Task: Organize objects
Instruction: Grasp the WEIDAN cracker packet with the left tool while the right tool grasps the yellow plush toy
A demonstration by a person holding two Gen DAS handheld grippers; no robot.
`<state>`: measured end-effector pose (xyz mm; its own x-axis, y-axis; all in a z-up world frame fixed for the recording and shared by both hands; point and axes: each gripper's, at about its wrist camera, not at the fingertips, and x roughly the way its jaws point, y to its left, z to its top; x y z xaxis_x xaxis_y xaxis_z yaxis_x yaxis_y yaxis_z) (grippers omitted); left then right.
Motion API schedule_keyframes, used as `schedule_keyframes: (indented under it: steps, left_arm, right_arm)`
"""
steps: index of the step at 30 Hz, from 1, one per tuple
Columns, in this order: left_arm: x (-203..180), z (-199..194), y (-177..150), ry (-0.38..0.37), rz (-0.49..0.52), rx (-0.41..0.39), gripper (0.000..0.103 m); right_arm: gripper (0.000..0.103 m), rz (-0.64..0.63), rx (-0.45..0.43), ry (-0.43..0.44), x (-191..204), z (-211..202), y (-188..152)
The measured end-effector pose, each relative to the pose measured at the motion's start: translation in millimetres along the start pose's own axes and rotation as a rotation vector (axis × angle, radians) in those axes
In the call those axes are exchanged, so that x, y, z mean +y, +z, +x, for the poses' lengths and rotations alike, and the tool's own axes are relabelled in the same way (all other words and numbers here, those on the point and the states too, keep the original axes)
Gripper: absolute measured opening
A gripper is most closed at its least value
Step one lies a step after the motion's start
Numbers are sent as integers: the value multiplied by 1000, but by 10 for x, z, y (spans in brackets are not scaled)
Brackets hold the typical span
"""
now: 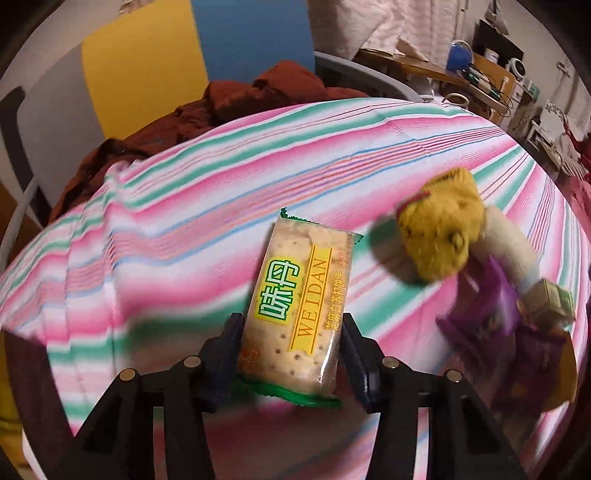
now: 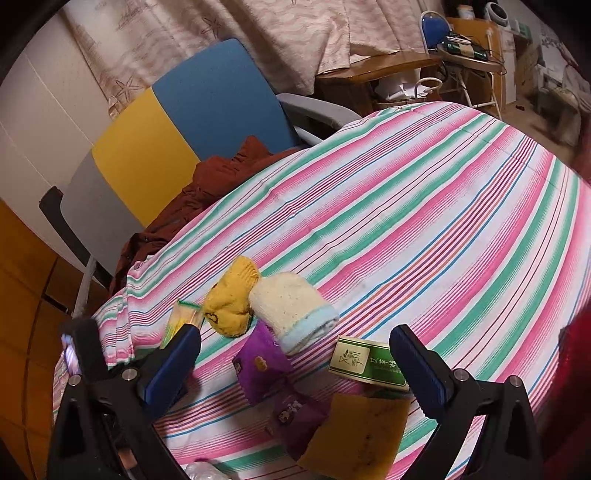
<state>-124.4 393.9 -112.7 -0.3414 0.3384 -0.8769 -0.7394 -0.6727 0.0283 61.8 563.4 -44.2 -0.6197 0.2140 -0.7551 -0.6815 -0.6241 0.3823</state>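
Note:
My left gripper (image 1: 291, 325) is shut on a cracker packet (image 1: 299, 302) with green ends and a yellow label, held above the striped cloth (image 1: 221, 192). To its right lie a yellow sock (image 1: 439, 236), a cream sock (image 1: 506, 247), purple snack packets (image 1: 491, 314) and a small tea box (image 1: 550, 302). My right gripper (image 2: 295, 354) hangs open over that pile: yellow sock (image 2: 231, 299), cream sock (image 2: 291, 306), purple packets (image 2: 269, 369), green-and-white tea box (image 2: 365, 362), a yellow-brown sponge sheet (image 2: 358, 432). The cracker packet (image 2: 183, 319) peeks out behind my right gripper's left finger.
A rust-brown garment (image 2: 207, 184) is heaped on a chair with a yellow, blue and grey back (image 2: 177, 125) at the table's far side. A wooden desk (image 2: 388, 70) and a blue folding chair (image 2: 436, 26) stand behind. A clear plastic item (image 2: 203, 470) shows at the bottom edge.

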Motion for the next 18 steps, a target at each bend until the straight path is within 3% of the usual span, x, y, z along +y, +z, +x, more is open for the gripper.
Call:
schedule_keyframes:
  steps: [6, 11, 14, 18]
  left_arm:
    - [-13, -243, -452, 12, -57, -27, 51]
    - [-10, -407, -734, -19, -65, -56, 53]
    - [-15, -404, -731, -65, -30, -46, 65]
    - [-36, -397, -665, -74, -11, -9, 69]
  right_arm:
    - [103, -2, 12, 7, 2, 11, -13]
    - [103, -27, 18, -5, 49, 30, -24]
    - [103, -41, 25, -15, 73, 49, -33]
    - [103, -43, 30, -29, 62, 63, -41]
